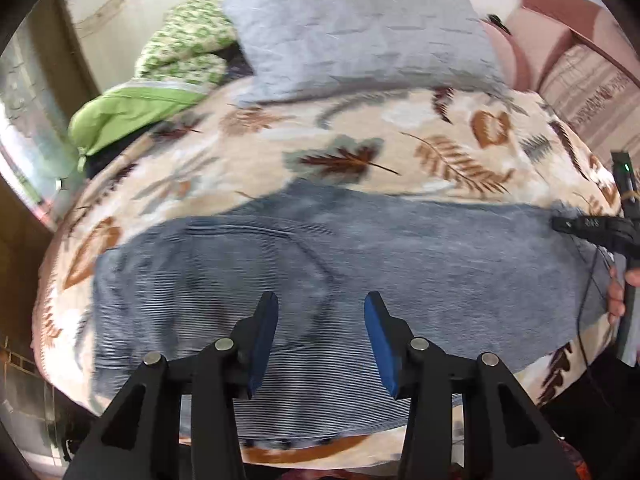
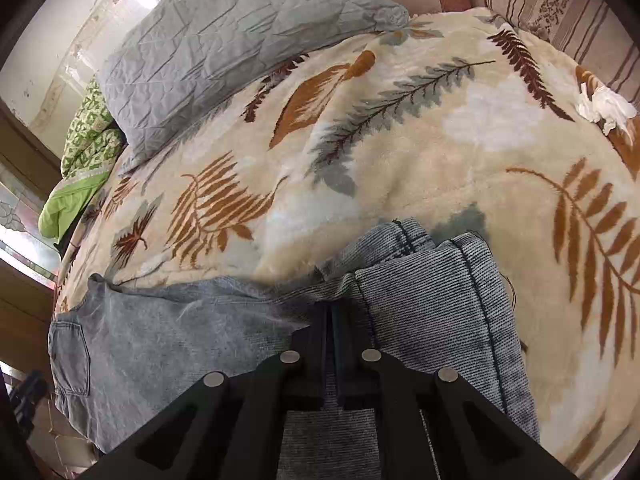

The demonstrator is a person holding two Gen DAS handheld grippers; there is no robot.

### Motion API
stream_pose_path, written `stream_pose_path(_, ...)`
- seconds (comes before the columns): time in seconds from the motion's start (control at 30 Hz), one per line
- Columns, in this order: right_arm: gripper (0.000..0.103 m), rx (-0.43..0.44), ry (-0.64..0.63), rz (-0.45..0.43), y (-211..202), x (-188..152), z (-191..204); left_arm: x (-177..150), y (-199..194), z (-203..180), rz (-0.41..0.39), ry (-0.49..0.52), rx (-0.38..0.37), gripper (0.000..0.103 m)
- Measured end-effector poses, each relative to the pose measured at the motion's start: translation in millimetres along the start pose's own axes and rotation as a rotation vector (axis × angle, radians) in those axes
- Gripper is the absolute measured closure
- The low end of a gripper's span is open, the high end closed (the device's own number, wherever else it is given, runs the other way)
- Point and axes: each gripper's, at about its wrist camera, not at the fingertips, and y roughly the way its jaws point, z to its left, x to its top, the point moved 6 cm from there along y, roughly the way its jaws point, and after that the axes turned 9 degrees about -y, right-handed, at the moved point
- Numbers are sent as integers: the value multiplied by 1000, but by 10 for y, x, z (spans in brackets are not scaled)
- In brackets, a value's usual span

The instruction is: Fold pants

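Pants (image 1: pixel 280 280) lying lengthwise across blanket (image 2: pixel 400 152), waist left. My right gripper (image 2: pixel 330 320) pinching leg end; left gripper (image 1: pixel 320 320) hovering spread over seat, nearer waist.

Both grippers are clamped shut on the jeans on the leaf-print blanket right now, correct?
Not quite. Only the right gripper is shut on the jeans. The left wrist view shows the left gripper open above them, holding nothing. They do lie on the leaf-print blanket.
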Motion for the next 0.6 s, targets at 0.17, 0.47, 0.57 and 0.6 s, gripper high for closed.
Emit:
stream_pose_path(0.17,100,45,53,-7,10,42,-54,-148,435,-212,155,-41,-55,57)
stream_pose_path(0.47,98,59,-32,-109,-426,50,159,-393,586,-179,191,-40,-9,46)
stream_pose_path(0.57,98,90,-45,-59,-404,-49,226,-387,508,-149,193,-56,0,46)
stream_pose_path(0.6,98,93,-48,-44,-396,-87,239,-371,489,-156,179,-52,2,46)
